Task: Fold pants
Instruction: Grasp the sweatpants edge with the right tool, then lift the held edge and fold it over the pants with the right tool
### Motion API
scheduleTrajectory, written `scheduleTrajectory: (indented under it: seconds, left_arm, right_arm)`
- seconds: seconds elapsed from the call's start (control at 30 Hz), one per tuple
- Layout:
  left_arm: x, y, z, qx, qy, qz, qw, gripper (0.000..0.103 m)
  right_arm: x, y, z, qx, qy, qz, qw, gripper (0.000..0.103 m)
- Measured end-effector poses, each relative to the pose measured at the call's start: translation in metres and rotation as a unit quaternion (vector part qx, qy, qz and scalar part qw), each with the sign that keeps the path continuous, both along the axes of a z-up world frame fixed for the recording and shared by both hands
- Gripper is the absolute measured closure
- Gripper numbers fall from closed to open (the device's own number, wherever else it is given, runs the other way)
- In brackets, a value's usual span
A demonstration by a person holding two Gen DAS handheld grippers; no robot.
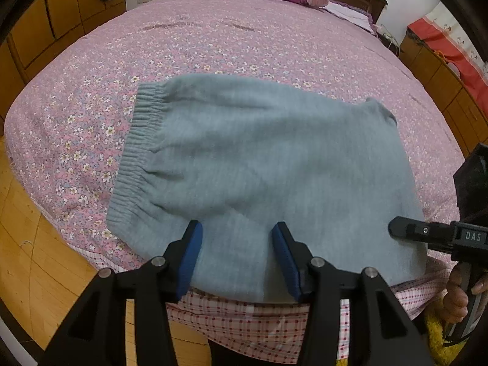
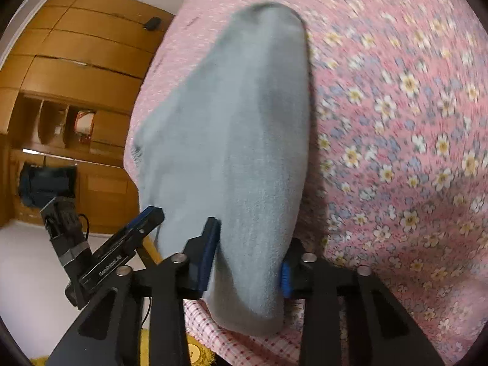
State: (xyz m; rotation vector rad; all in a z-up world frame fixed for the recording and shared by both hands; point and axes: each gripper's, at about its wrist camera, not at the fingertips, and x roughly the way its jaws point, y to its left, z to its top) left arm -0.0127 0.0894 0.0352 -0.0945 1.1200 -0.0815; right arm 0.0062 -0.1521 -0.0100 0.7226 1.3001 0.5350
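Item: pants point(image 1: 259, 158), grey fleece knit, folded to a short panel. Location: on the bed point(image 1: 244, 39), at its near edge, hem side overhanging slightly.
Handling, judged: light, soft, limp; drapes and bunches, will not hold shape; pile gives good friction.
Hold points, judged: near corners or ribbed waistband point(image 1: 134, 158), at the bed's left side.
Left gripper point(image 1: 237, 228): spread, straddling the near edge, not pressing.
Right gripper point(image 2: 250, 256): pinching the pants' near corner, cloth lifted off the bed.

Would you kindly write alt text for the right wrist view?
The right claw grips a fold of grey pants lying on a pink floral bedspread; the left claw is at the left.
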Motion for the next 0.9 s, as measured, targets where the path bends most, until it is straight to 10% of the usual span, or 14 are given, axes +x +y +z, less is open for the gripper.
scheduleTrajectory:
  seconds: [0.37,0.9]
  left_arm:
    - [-0.007,-0.011,0.014,0.009,-0.038,-0.031,0.9987,0.052]
    - [-0.015,-0.032,0.007,0.017,-0.032,-0.077,0.9964,0.052]
  right_arm:
    - [-0.007,-0.007,0.049,-0.024,-0.121,0.010,0.992,0.096]
    - [-0.011,0.013,0.090,-0.029,-0.183,0.040,0.982,0.097]
